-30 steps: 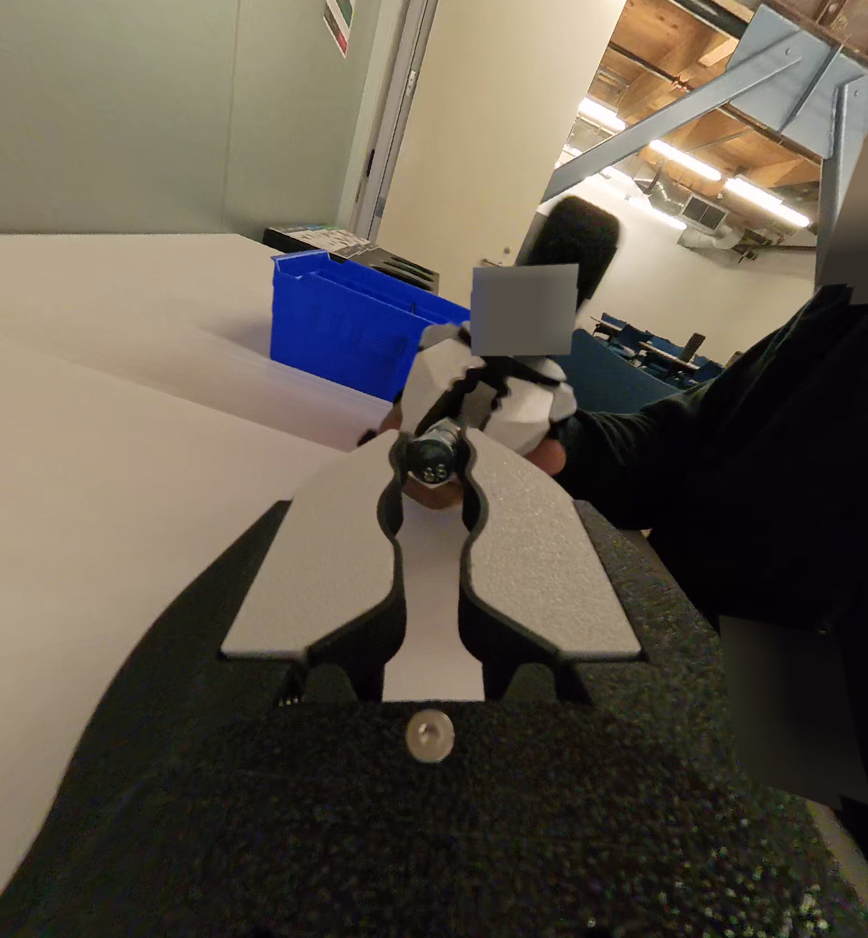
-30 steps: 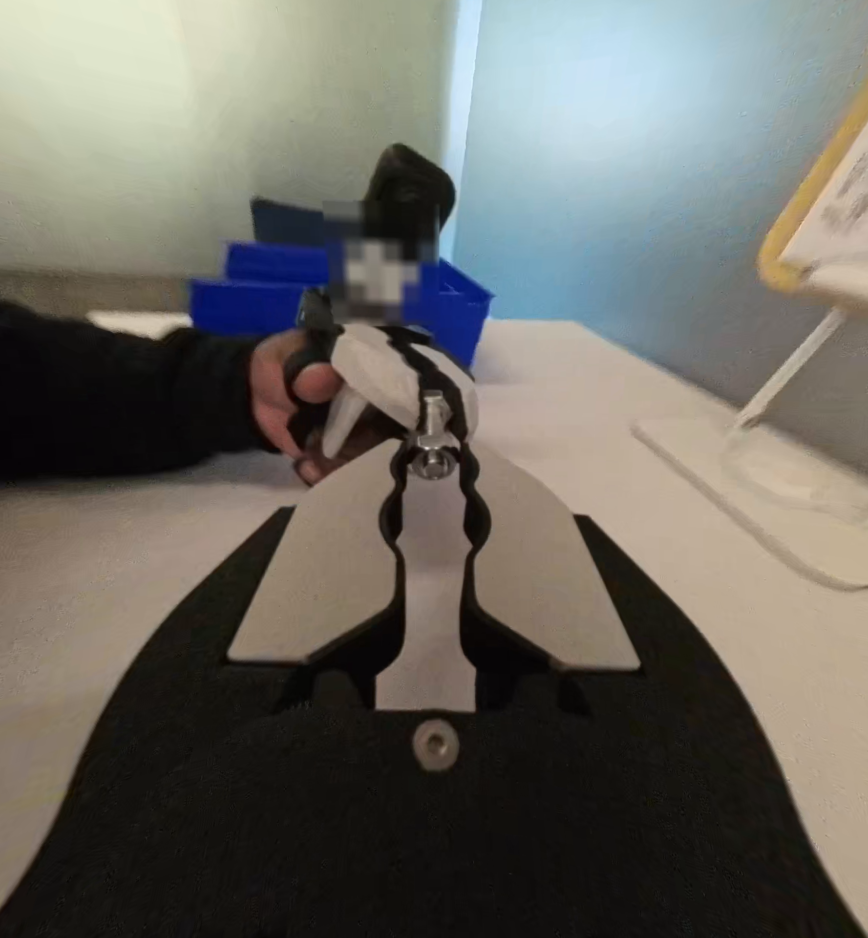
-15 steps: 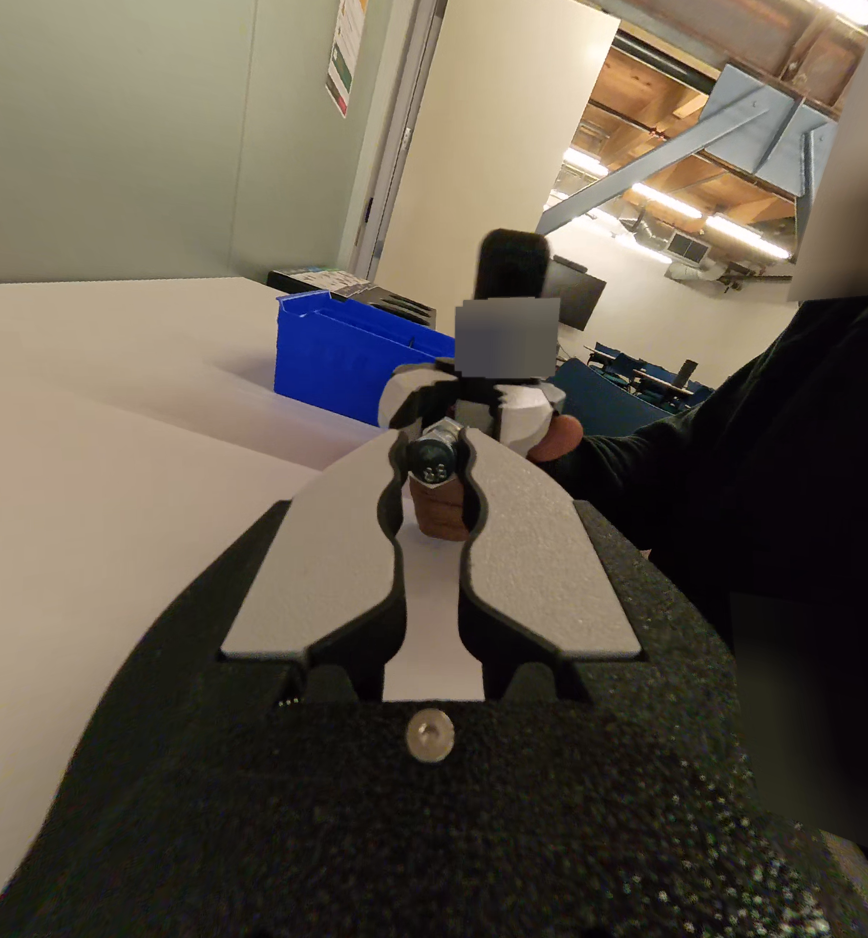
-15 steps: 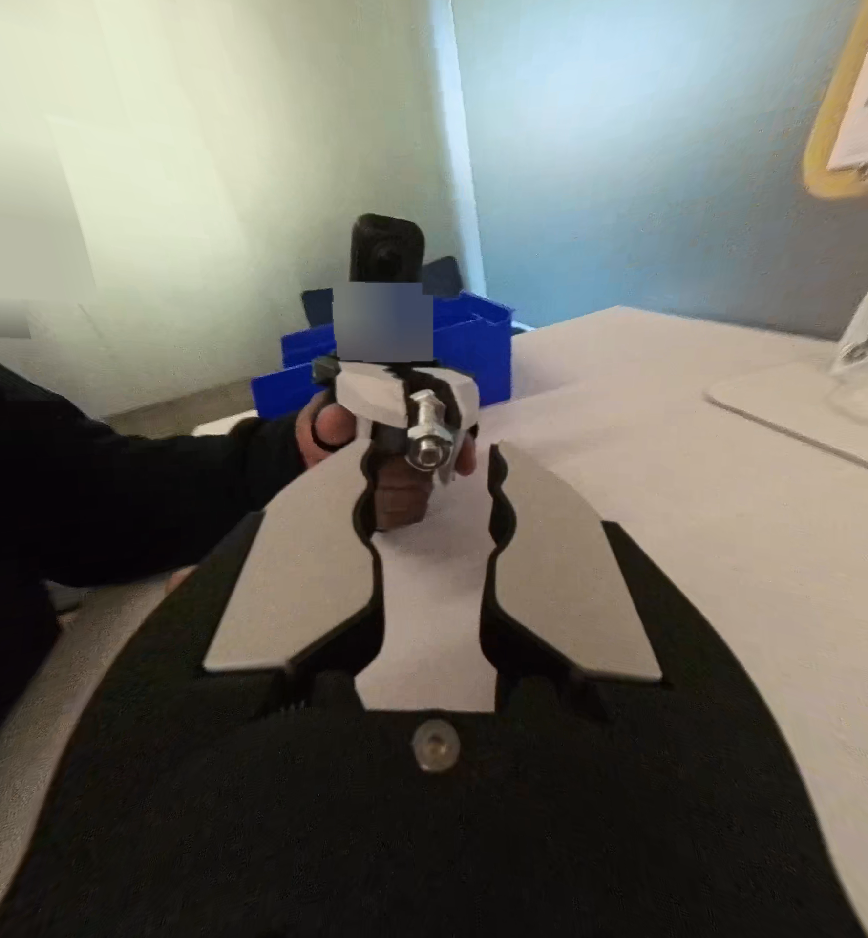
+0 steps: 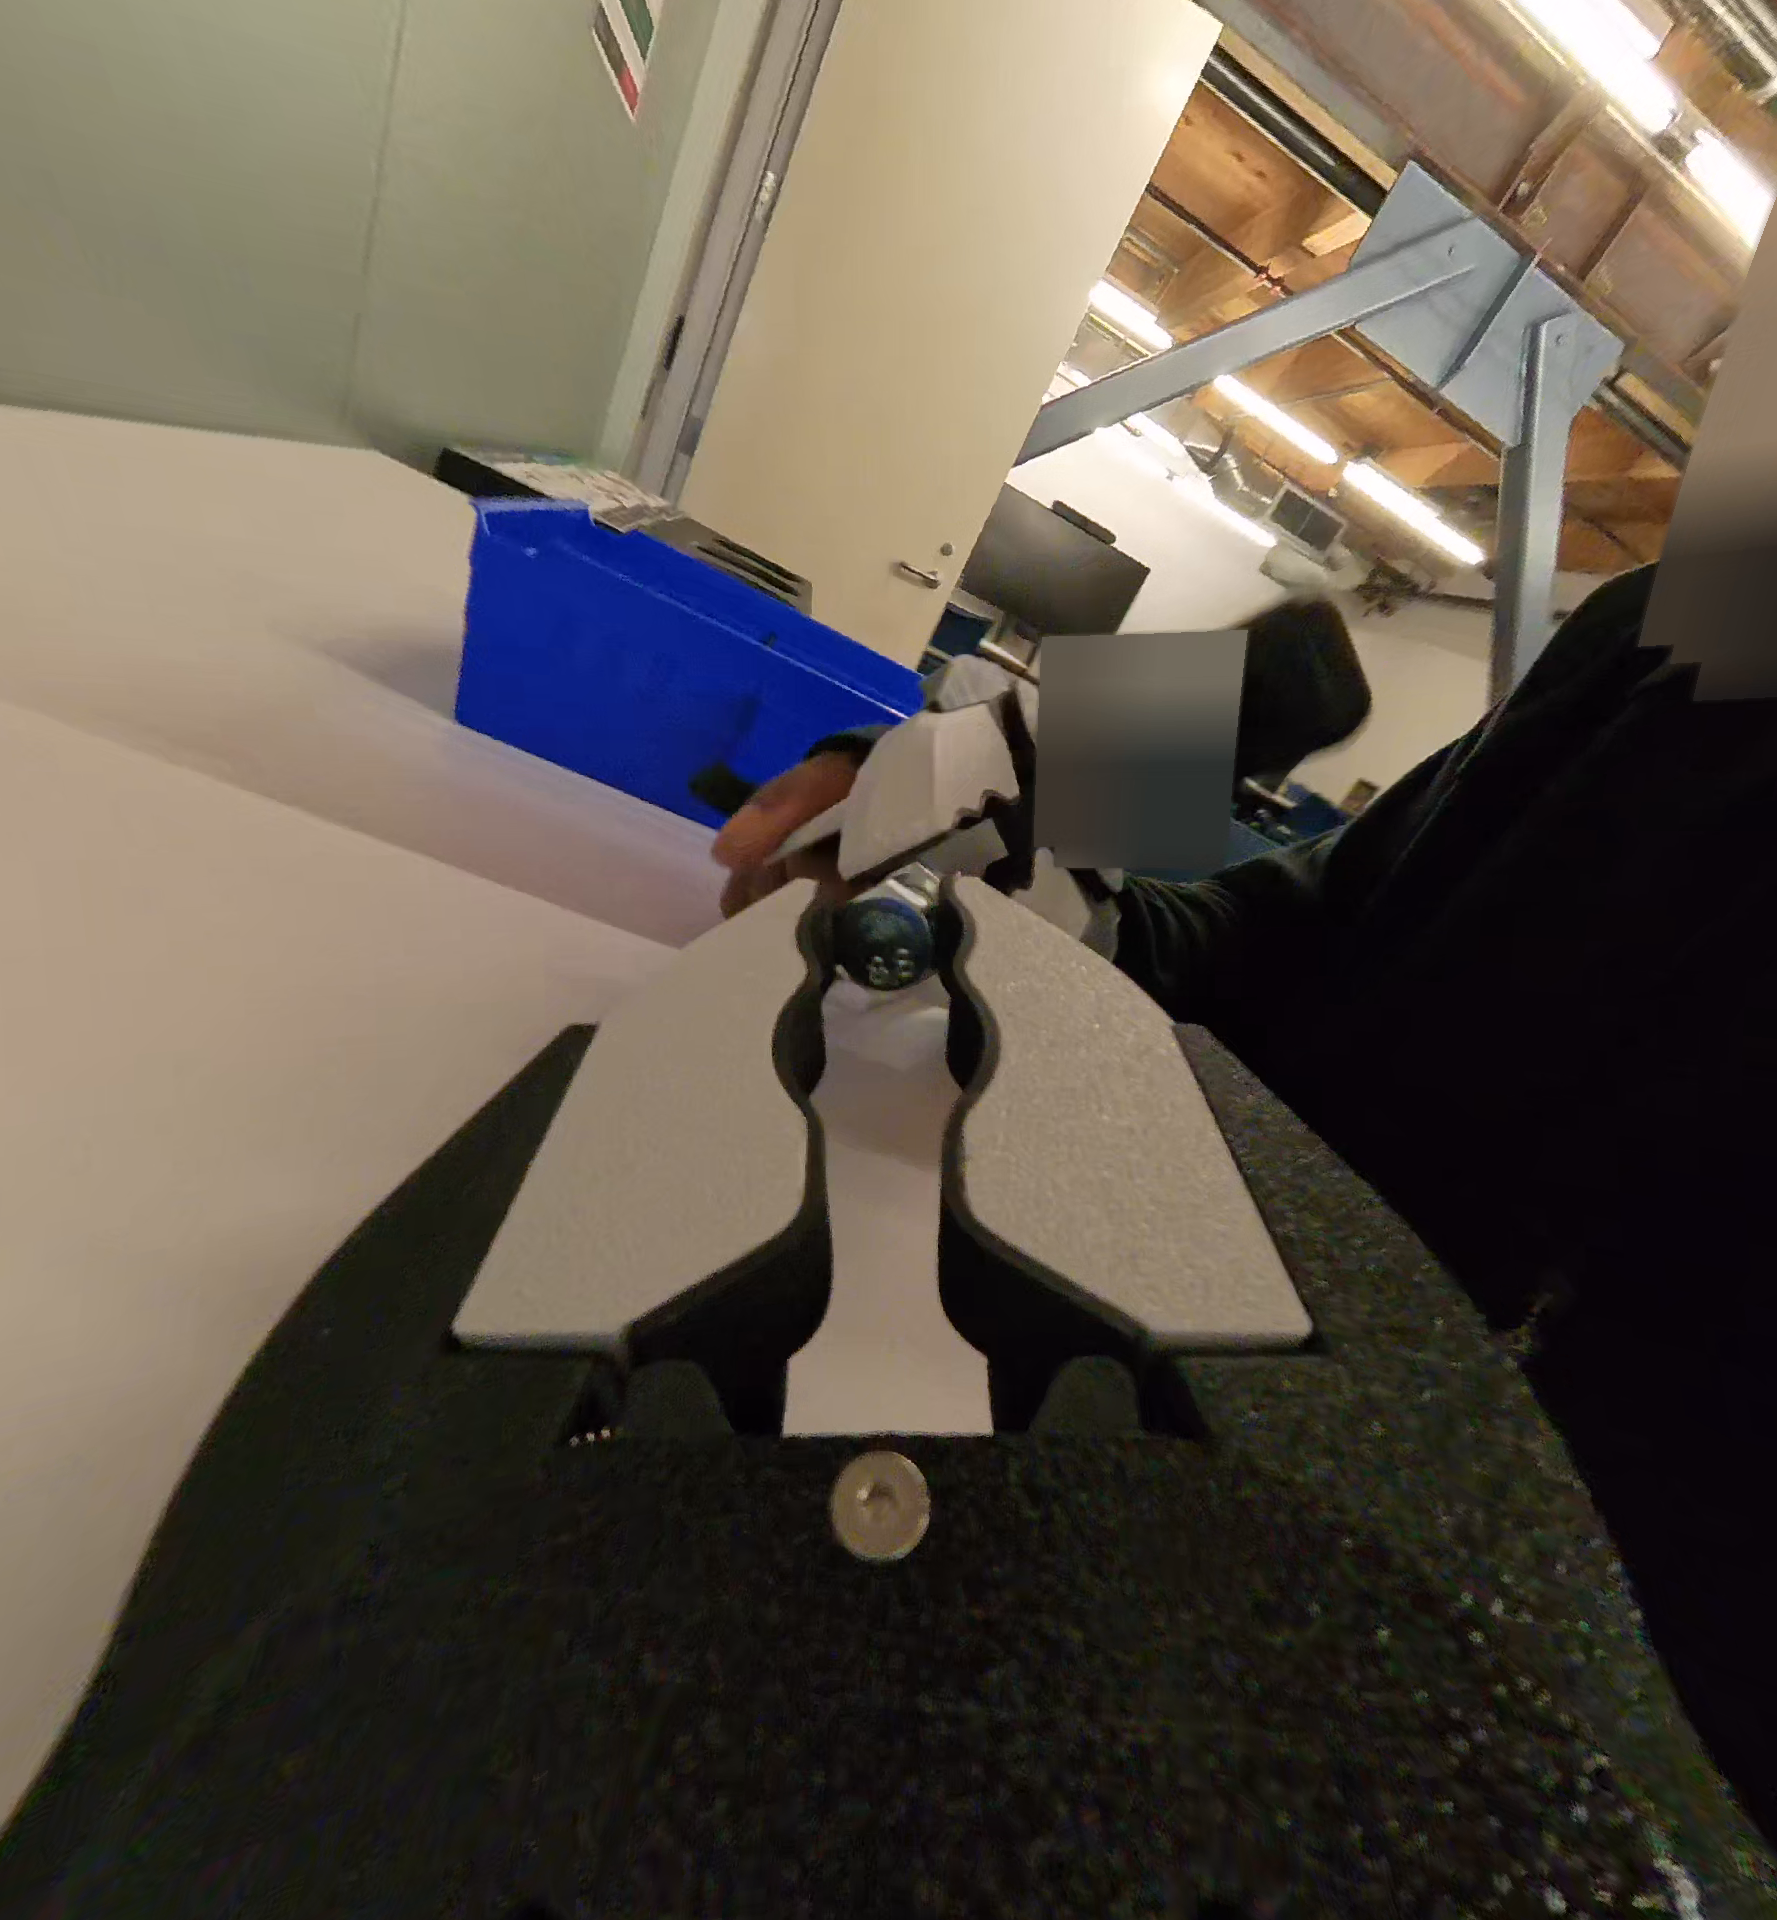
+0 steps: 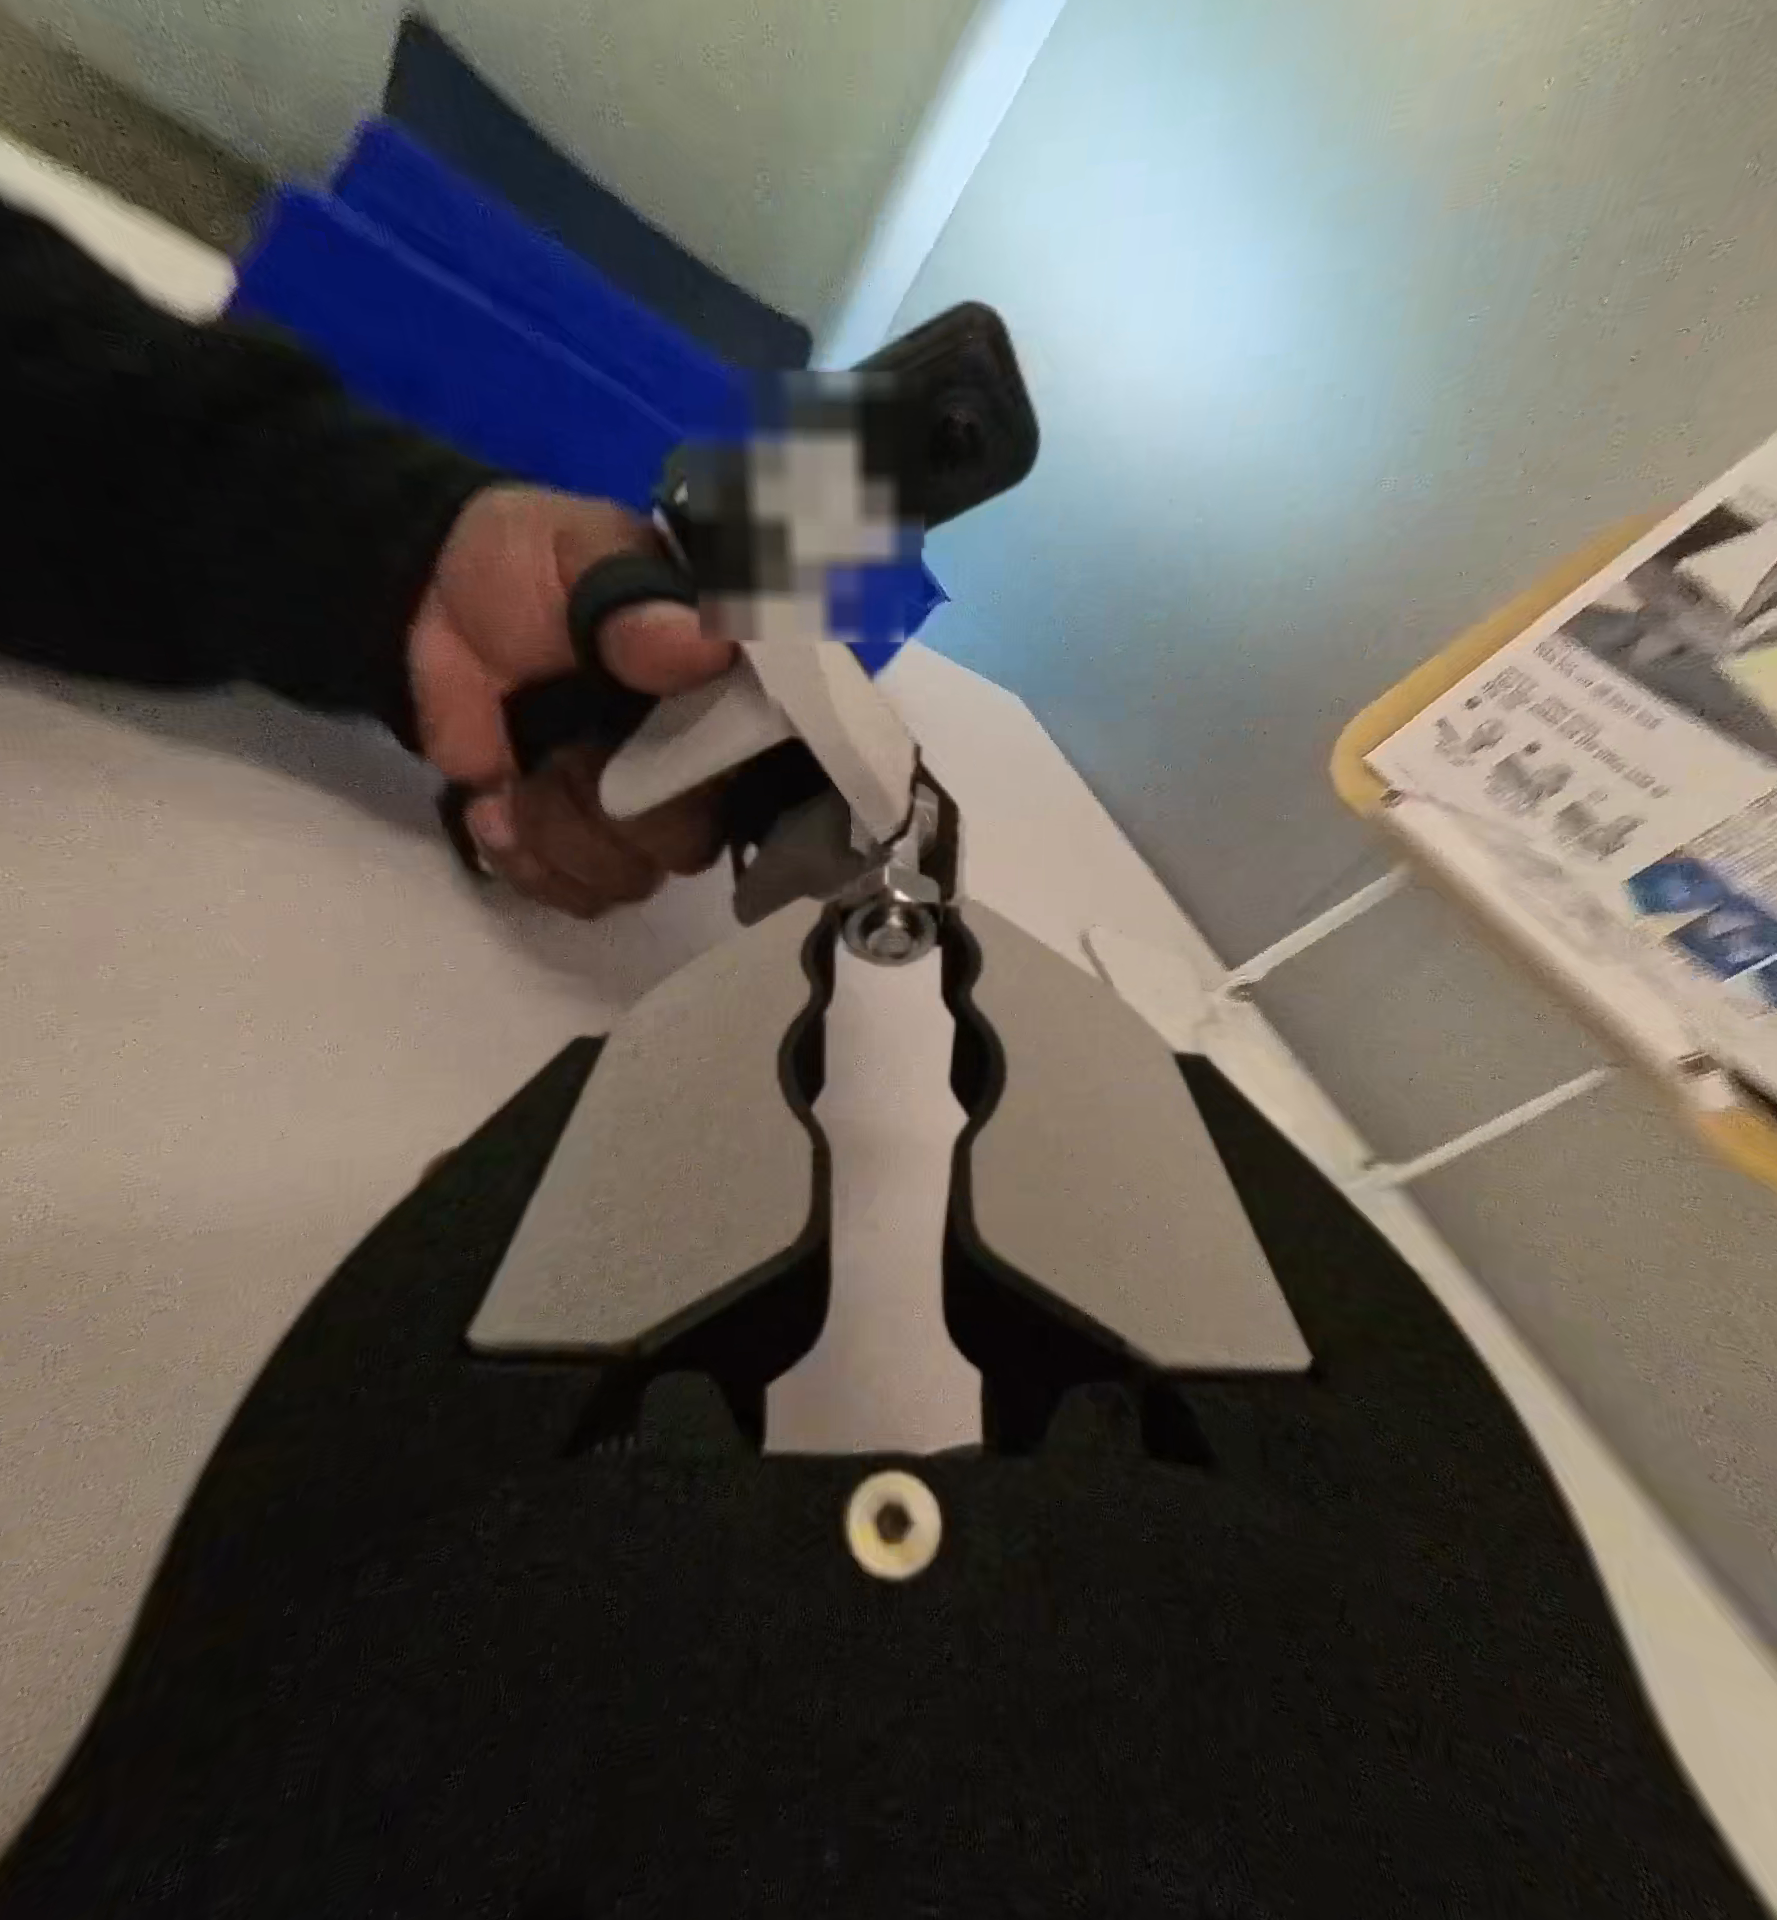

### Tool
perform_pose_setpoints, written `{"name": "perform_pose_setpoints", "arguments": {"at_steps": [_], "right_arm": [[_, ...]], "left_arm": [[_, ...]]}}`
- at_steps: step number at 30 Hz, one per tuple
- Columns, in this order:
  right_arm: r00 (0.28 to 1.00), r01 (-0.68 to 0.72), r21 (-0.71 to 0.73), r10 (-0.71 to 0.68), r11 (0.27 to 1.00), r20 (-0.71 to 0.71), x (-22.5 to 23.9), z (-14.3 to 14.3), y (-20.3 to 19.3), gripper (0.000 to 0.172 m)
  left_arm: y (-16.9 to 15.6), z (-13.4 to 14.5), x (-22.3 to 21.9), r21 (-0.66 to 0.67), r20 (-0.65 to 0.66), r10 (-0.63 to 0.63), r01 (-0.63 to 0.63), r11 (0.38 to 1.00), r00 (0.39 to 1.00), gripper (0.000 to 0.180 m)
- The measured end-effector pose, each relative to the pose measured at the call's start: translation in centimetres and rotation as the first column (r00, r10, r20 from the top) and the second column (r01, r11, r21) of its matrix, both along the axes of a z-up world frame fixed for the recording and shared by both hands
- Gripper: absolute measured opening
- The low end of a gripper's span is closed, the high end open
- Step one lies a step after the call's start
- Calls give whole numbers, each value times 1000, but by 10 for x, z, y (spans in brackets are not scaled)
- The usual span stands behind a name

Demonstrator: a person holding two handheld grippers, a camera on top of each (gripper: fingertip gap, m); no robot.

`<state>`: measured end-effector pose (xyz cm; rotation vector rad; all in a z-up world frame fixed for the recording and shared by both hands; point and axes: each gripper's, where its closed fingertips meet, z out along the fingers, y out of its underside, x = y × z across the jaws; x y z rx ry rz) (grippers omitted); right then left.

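Note:
My left gripper (image 5: 884, 928) is shut on the dark round head of a bolt (image 5: 886, 951), with the shank pointing away from me. In the right wrist view the left gripper (image 6: 899, 831), held by a hand (image 6: 510, 665), carries that bolt toward me. My right gripper (image 6: 889, 930) is shut on the silver nut (image 6: 889, 925) at the bolt's threaded end. The two grippers meet tip to tip above the white table (image 6: 136, 987). In the left wrist view the right gripper (image 5: 925, 831) sits just behind the bolt, tilted.
A blue bin (image 5: 645, 675) stands on the table behind the grippers and shows in the right wrist view too (image 6: 468, 343). A yellow-edged printed sheet on a white wire stand (image 6: 1632, 821) is at the right. A black sleeve (image 5: 1486, 987) fills the right side. The tips of both grippers are at nearly the same place.
My right gripper was open and drawn back from the nut half a second ago. It has closed on the nut again and rolled. My left gripper has kept hold of the bolt head.

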<state>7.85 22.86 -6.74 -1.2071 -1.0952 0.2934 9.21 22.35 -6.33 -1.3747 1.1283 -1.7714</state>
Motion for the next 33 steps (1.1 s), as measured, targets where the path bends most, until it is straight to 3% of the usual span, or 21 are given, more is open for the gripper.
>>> {"name": "perform_pose_setpoints", "arguments": {"at_steps": [3, 6, 10, 13, 16, 18, 21, 23, 27, 29, 33], "right_arm": [[966, -103, -257, 35, 961, -257, 1, 12, 3, 30], [889, -262, -445, 35, 856, -456, 2, 18, 4, 38], [851, -355, -527, 33, 772, -525, 0, 15, 3, 35], [874, -326, -521, 42, 789, -484, -3, 11, 1, 19], [947, -187, -358, 71, 915, -313, -1, 7, 0, 17], [992, -58, -115, 44, 992, -120, 0, 5, 0, 17], [986, 47, 293, -90, 955, 137, 0, 4, -2, 18], [982, 64, 339, -120, 939, 147, 0, 6, -4, 18], [981, -19, -47, 10, 999, -195, 3, 25, -4, 42], [937, -141, -250, 47, 958, -347, 4, 29, -2, 49], [844, -355, -487, 50, 798, -534, 3, 25, 0, 46]], "left_arm": [[5, 3, -1, 113, 10, 67, -68, 991, 998, 18], [9, 10, -4, 195, 52, 117, -125, 973, 992, 18], [7, 15, -7, 233, 82, 117, -133, 963, 990, 18], [3, 8, -3, 258, 47, 101, -109, 960, 994, 18], [2, 7, -2, 229, 35, 84, -90, 969, 996, 18], [1, 6, 0, 197, 22, 74, -77, 977, 997, 18], [0, 5, 2, 162, 18, 61, -64, 985, 998, 18], [0, 5, 3, 158, 25, 62, -65, 985, 998, 18], [4, 10, 0, 200, 51, 94, -102, 974, 994, 18], [5, 13, -3, 220, 66, 105, -117, 968, 992, 18], [4, 16, -5, 249, 87, 110, -129, 960, 990, 18]]}}
